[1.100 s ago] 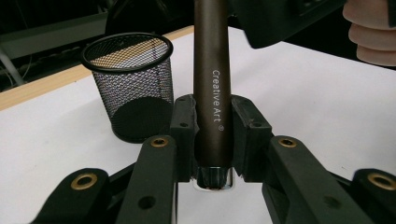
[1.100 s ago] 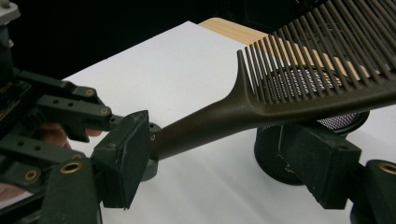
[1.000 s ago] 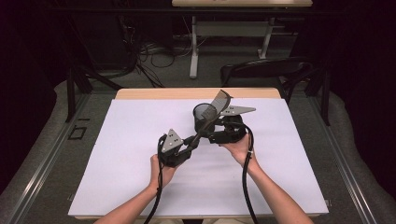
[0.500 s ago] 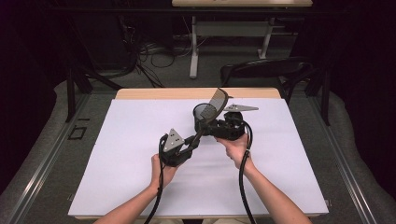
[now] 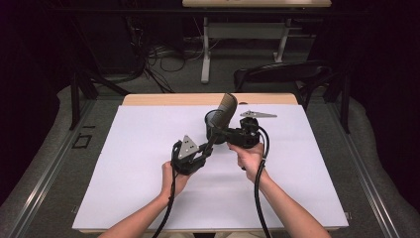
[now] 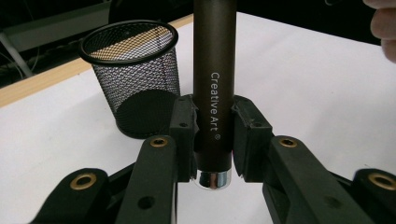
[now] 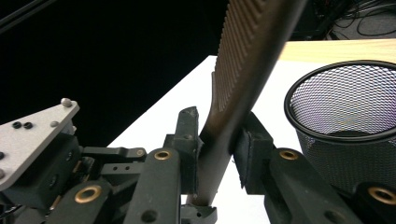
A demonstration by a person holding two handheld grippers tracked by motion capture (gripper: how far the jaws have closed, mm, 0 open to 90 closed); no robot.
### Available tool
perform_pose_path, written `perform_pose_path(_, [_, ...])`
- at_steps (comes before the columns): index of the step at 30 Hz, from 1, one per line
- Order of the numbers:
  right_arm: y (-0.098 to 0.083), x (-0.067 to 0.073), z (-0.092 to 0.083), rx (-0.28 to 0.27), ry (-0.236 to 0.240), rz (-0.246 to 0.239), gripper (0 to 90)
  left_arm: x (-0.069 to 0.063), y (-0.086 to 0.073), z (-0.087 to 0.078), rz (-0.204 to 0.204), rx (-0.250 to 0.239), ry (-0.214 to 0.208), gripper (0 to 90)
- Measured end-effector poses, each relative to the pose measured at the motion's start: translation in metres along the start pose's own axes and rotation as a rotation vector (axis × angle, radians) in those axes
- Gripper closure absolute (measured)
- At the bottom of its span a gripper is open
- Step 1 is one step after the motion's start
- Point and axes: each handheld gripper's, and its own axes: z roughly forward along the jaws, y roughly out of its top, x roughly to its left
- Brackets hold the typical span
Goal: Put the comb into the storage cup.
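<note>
A dark brown tool (image 5: 221,119) with a round handle marked "Creative Art" (image 6: 215,70) and a wide, flat, ribbed head (image 7: 247,51) slants up over the table's middle. My left gripper (image 5: 207,148) is shut on the handle's lower end, just above its silver cap (image 6: 213,178). My right gripper (image 5: 219,134) has just been closing and is now shut on the tool's neck (image 7: 218,135), its pads pressing both sides. A black mesh cup (image 5: 214,124) stands upright on the table right behind the tool, and its inside looks empty (image 6: 133,70).
A white sheet (image 5: 124,173) covers the table, with a wooden edge (image 5: 173,99) at the back. Beyond it are a dark chair (image 5: 282,74), desk legs and floor cables. The person's forearms come in from the bottom edge.
My right gripper's jaws have closed onto the tool's neck. Both hands and the tool have kept their place.
</note>
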Motion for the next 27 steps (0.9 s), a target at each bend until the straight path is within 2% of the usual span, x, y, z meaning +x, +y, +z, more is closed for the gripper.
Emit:
perform_pose_path(3, [0.001, 0.002, -0.001, 0.004, 0.005, -0.010, 73.5, 0.000, 0.000, 0.001, 0.011, 0.000, 0.000, 71.0])
perform_pose_path(8, [0.005, 0.007, -0.005, 0.010, 0.004, -0.039, 73.6, 0.003, -0.001, 0.001, 0.002, 0.027, -0.010, 47.8])
perform_pose_path(12, [0.008, 0.010, -0.008, 0.011, -0.034, -0.091, 73.6, 0.006, -0.002, -0.001, -0.008, 0.039, -0.014, 32.6])
perform_pose_path(16, [0.010, 0.011, -0.011, 0.016, -0.061, -0.123, 73.5, 0.009, -0.004, -0.006, -0.009, 0.055, -0.022, 20.5])
perform_pose_path(27, [0.012, 0.010, -0.019, 0.033, -0.103, -0.173, 73.5, 0.023, -0.012, -0.024, -0.026, 0.081, -0.012, 5.6])
